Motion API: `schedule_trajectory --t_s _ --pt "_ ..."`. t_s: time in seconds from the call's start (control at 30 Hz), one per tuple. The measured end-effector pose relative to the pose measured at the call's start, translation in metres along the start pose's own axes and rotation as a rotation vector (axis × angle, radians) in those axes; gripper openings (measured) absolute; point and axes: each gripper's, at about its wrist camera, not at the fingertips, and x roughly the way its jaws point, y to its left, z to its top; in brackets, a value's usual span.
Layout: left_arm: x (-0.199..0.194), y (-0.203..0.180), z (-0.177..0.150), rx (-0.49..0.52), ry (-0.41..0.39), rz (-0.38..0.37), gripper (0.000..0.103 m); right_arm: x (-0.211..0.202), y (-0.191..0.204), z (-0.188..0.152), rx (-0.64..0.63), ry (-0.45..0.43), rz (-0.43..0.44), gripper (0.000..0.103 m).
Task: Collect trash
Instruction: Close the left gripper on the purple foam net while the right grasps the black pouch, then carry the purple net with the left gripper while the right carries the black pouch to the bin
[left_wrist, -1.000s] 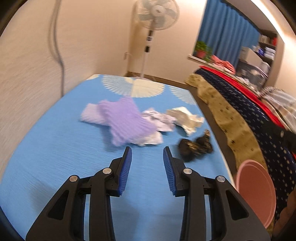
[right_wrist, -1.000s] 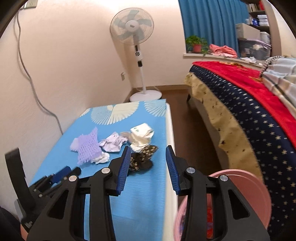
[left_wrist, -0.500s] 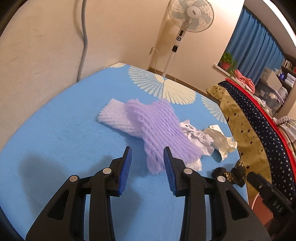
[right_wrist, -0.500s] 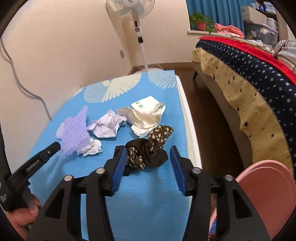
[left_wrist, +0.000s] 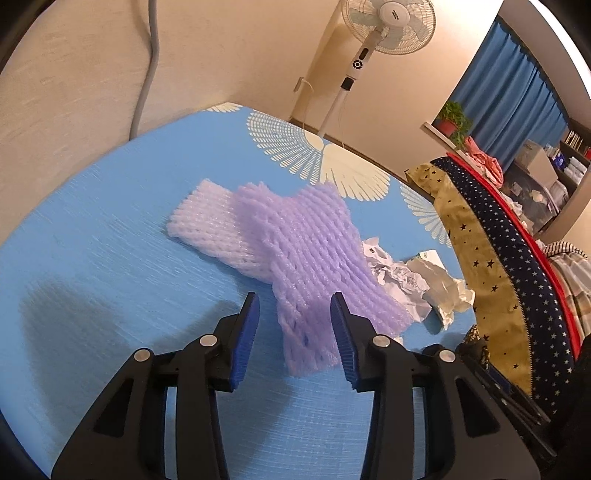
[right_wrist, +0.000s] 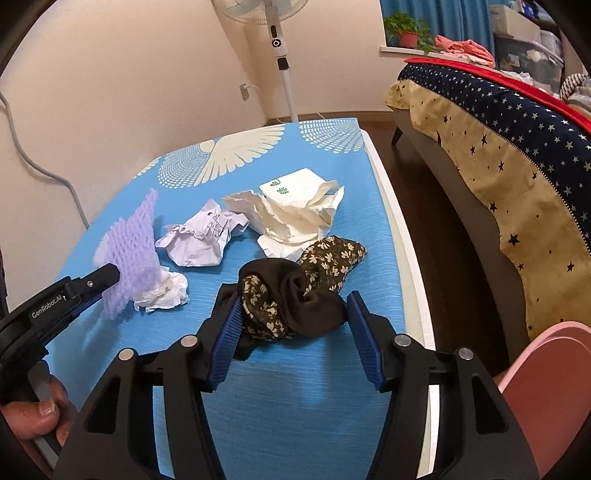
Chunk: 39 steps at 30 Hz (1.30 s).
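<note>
A purple foam net (left_wrist: 306, 266) lies on the blue table (left_wrist: 110, 236). My left gripper (left_wrist: 293, 306) is open, its jaws on either side of the net's near end. It also shows in the right wrist view (right_wrist: 74, 291) beside the net (right_wrist: 129, 251). My right gripper (right_wrist: 293, 306) is open around a dark floral cloth (right_wrist: 295, 288). Crumpled white paper (right_wrist: 201, 240), a cream wrapper (right_wrist: 295, 214) and a small tissue (right_wrist: 164, 291) lie between.
A pink bin (right_wrist: 546, 391) stands on the floor right of the table. A bed with a starred cover (right_wrist: 498, 140) runs along the right. A standing fan (right_wrist: 280, 55) is behind the table. The wall (left_wrist: 74, 74) borders the table's left side.
Both grippers have moved forward and down: the left now straddles the net's end, and the right now straddles the dark cloth. Both stay open.
</note>
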Motion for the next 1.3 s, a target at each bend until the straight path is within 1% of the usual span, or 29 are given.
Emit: schedule_trajectory --t_s 0.23,0.27,0.33,0.4,0.47,0.53,0.7,0.8,0.93,1.03,1.23,1.3 --pt "0.002 -0.003 -0.003 0.009 0.022 -0.025 0.038 -0.005 0.006 -0.002 -0.051 -0.010 0.002 0.035" --pt "0.003 -0.004 -0.003 0.016 0.025 -0.028 0.033 -0.005 0.006 -0.002 -0.053 -0.011 0.001 0.032" --pt "0.003 -0.006 -0.004 0.027 0.033 -0.030 0.031 -0.007 0.005 -0.001 -0.054 -0.009 0.003 0.028" --pt "0.003 -0.006 -0.004 0.031 0.037 -0.038 0.024 -0.010 0.004 -0.001 -0.049 -0.008 0.006 0.024" --pt "0.002 -0.006 -0.004 0.038 0.036 -0.028 0.016 -0.013 0.005 -0.001 -0.051 -0.008 0.010 0.018" --pt "0.000 -0.006 -0.004 0.045 0.034 -0.021 0.013 -0.017 0.007 -0.002 -0.052 -0.011 0.014 0.014" --pt "-0.019 -0.011 -0.001 0.066 -0.003 -0.022 0.011 -0.036 0.016 -0.002 -0.069 -0.038 0.019 0.014" --pt "-0.038 -0.015 0.003 0.083 -0.040 -0.025 0.011 -0.050 0.019 -0.001 -0.078 -0.057 0.017 0.013" --pt "-0.062 -0.019 0.006 0.109 -0.066 -0.028 0.011 -0.073 0.022 0.000 -0.097 -0.083 0.018 0.013" --pt "-0.078 -0.024 0.004 0.130 -0.080 -0.028 0.011 -0.094 0.024 0.004 -0.118 -0.108 0.009 0.013" --pt "-0.121 -0.045 0.004 0.219 -0.126 -0.035 0.011 -0.153 0.027 0.012 -0.130 -0.182 -0.005 0.013" --pt "-0.137 -0.053 0.002 0.247 -0.133 -0.037 0.011 -0.169 0.026 0.012 -0.125 -0.191 -0.002 0.013"
